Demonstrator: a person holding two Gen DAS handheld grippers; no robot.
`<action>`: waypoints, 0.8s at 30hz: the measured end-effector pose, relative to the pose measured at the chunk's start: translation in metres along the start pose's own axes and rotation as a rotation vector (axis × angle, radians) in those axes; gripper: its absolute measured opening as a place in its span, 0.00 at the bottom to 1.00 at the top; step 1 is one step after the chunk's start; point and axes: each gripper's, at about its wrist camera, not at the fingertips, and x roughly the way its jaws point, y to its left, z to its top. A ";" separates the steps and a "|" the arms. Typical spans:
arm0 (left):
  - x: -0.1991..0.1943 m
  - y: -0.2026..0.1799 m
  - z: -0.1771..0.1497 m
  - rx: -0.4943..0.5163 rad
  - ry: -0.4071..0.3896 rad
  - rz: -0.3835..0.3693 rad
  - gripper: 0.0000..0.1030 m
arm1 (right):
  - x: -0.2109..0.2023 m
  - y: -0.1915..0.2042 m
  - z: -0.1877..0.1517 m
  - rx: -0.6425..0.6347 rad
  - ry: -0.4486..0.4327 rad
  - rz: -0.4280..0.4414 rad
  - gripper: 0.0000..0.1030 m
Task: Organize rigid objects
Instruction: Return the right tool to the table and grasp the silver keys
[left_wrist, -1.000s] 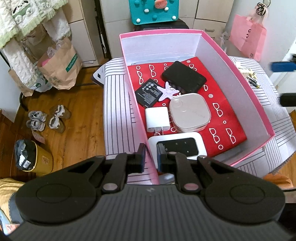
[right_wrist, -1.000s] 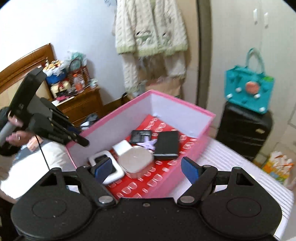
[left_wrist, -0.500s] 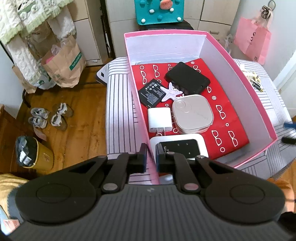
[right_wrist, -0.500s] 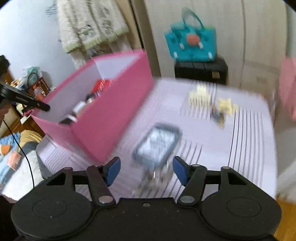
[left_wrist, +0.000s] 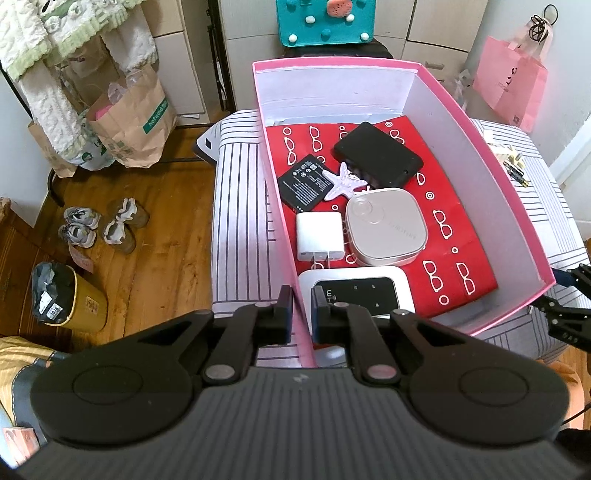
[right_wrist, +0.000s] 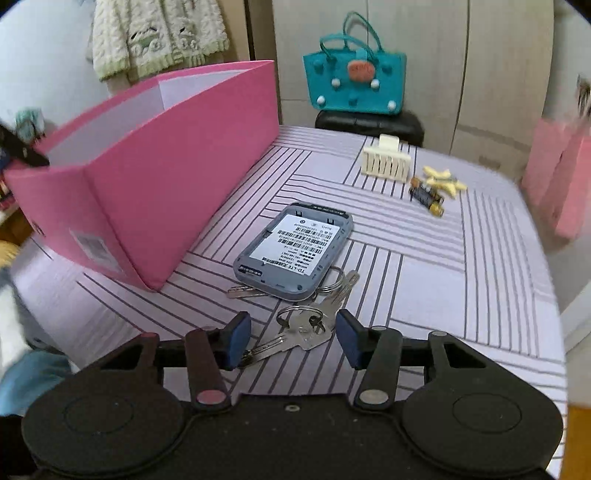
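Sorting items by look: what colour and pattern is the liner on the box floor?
Red liner with white eyeglasses shapes; clearest in the left wrist view.

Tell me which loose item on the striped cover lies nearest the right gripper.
The bunch of keys, lying between the closing right gripper fingers; the grey device, comb-like clip and batteries lie farther off.

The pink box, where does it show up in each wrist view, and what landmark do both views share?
Left wrist: the pink box fills the centre and right, seen from above, its near left wall clamped in the left tool.
Right wrist: it stands at left, outer side showing.
Shared landmark: the teal felt bag behind the table.
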 end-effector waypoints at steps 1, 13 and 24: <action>0.000 0.000 0.000 -0.001 0.000 0.000 0.09 | -0.001 -0.001 0.000 0.011 -0.008 -0.002 0.39; -0.003 -0.003 -0.003 0.057 0.013 -0.005 0.10 | -0.012 -0.035 0.008 0.174 -0.023 0.087 0.32; -0.004 0.000 -0.004 0.055 -0.005 -0.017 0.10 | -0.035 -0.056 0.039 0.198 -0.077 0.095 0.25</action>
